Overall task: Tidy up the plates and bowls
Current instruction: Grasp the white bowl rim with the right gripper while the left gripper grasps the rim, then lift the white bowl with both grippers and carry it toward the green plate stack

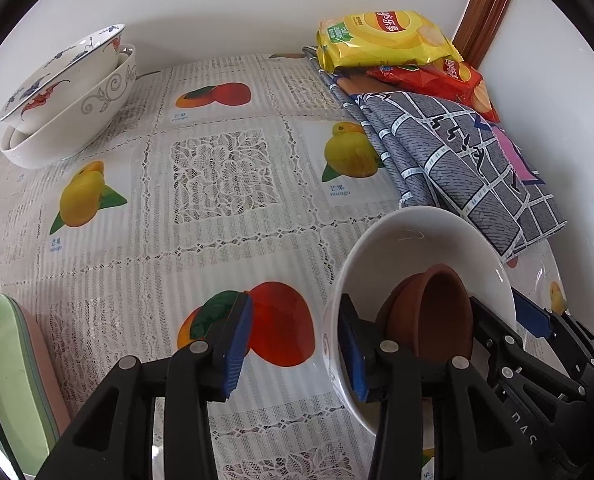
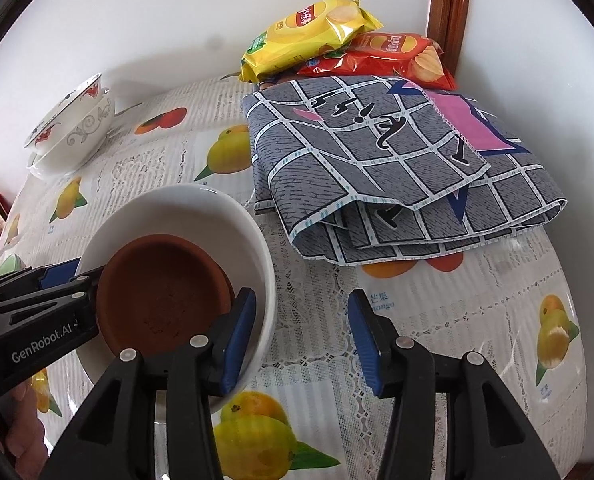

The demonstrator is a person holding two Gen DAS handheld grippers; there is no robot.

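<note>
Your right gripper (image 2: 301, 336) stands with jaws apart astride the near rim of the white bowl (image 2: 201, 208) at lower left, brown dish (image 2: 163, 284) nested inside. Your left gripper (image 1: 293, 344) likewise straddles the opposite rim, unclamped. Nesting seems underway; next, close on the rim and carry it toward the stacked bowls (image 1: 65, 92) at upper left

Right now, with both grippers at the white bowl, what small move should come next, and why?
Probably close the left gripper and right gripper on the rim of the white bowl. Both stand open, each with one finger inside the rim and one outside, so nothing holds the bowl yet, and the brown dish lies inside it.
</note>
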